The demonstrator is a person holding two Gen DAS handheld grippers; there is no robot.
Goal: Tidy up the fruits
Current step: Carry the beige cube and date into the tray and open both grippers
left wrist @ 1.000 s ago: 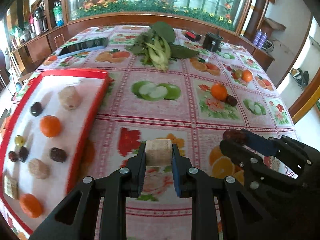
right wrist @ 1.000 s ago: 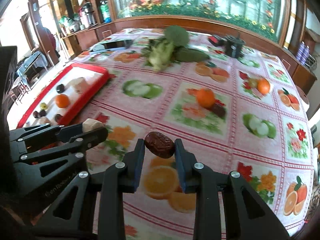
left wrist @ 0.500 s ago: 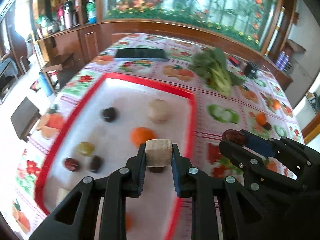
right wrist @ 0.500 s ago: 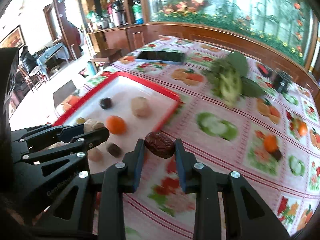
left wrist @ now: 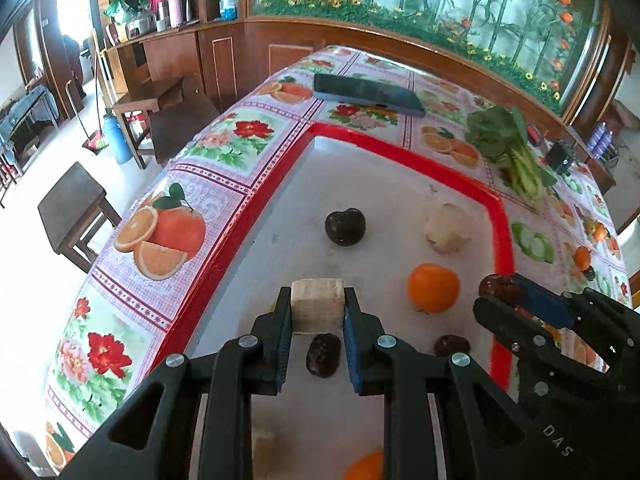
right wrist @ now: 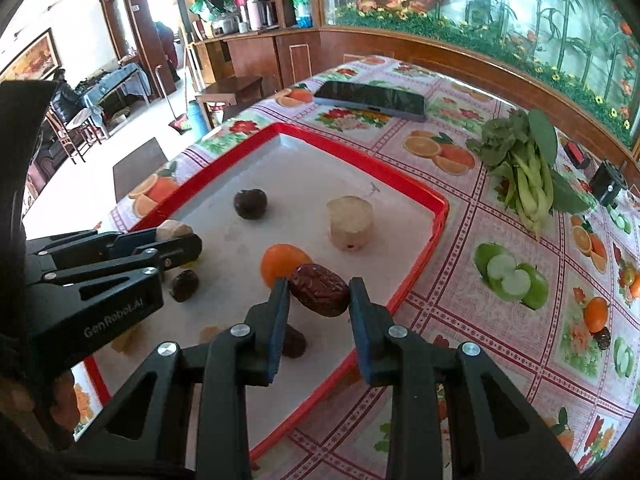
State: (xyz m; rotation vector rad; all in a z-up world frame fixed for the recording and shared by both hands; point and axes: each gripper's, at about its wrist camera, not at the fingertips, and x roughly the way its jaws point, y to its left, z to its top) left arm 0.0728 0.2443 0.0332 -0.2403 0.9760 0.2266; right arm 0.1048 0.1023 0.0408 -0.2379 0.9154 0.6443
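- We are gripping a pale cut fruit chunk (left wrist: 317, 305) in the left tool (left wrist: 316, 322), holding it above the red-rimmed tray (left wrist: 404, 160).
- We are clamping a wrinkled red date (right wrist: 319, 289) in the right tool (right wrist: 320, 312), over the tray's right side.
- On the tray, an orange (left wrist: 433, 288) is lying at two o'clock from the chunk.

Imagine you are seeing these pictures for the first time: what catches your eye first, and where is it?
Each pair of tongs holds a piece over the red-rimmed tray: the left tongs clamp a pale cut chunk, the right tongs a wrinkled red date. On the tray, a bright orange fruit sits near its right rim.
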